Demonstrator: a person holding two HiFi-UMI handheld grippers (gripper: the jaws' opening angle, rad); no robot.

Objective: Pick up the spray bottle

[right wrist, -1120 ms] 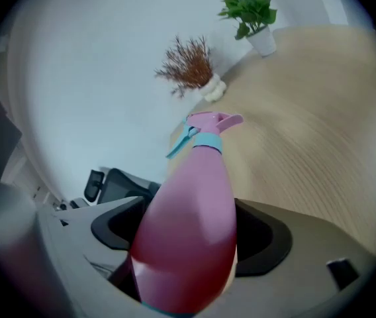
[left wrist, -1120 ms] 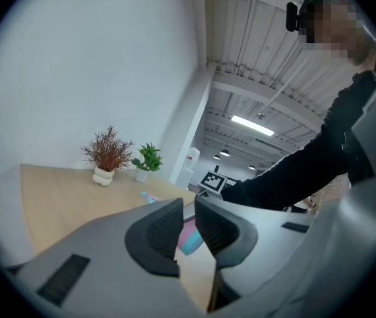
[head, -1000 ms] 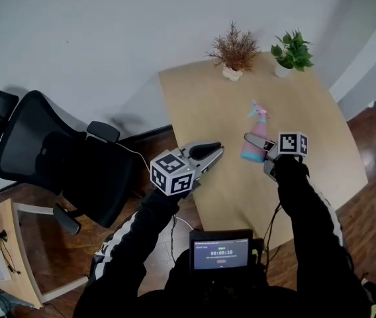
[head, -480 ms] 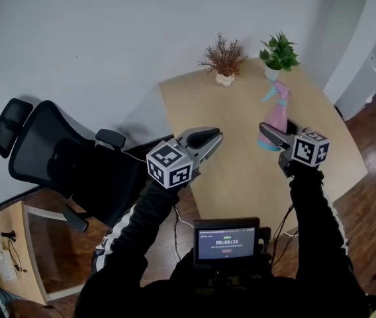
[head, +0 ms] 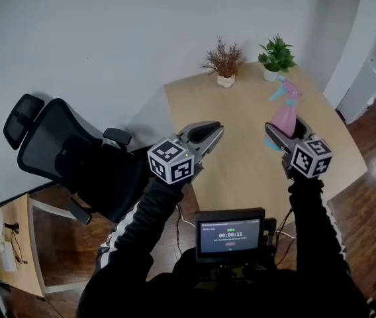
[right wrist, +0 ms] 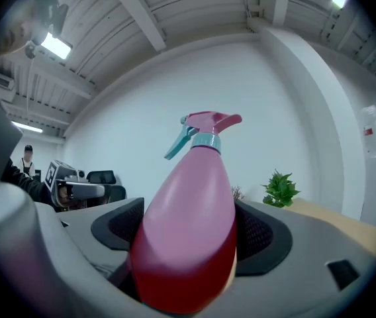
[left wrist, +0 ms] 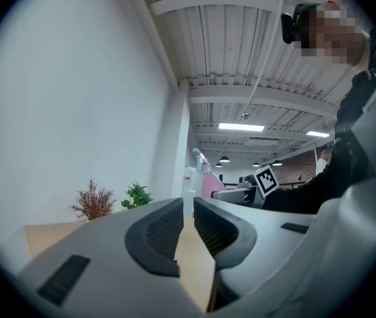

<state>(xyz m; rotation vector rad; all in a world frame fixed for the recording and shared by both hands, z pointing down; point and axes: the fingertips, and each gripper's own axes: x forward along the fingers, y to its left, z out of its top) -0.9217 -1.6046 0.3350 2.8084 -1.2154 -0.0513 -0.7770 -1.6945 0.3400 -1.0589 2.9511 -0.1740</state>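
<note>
Pink plastic spray bottle with teal trigger | gripped round its body by right hand-held gripper, seemingly off light wooden counter | left hand-held gripper nearly closed, empty | hold it upright, squeeze steady.

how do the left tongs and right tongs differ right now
The right tongs are clamped on the pink plastic spray bottle with a teal trigger; the left tongs hold nothing.
The right tongs' jaws stand wide apart round the bottle's body; the left tongs' jaws are almost together, with only a thin gap.
Both are grey with dark ribbed pads, carry a marker cube and are held above the light wooden table.
</note>
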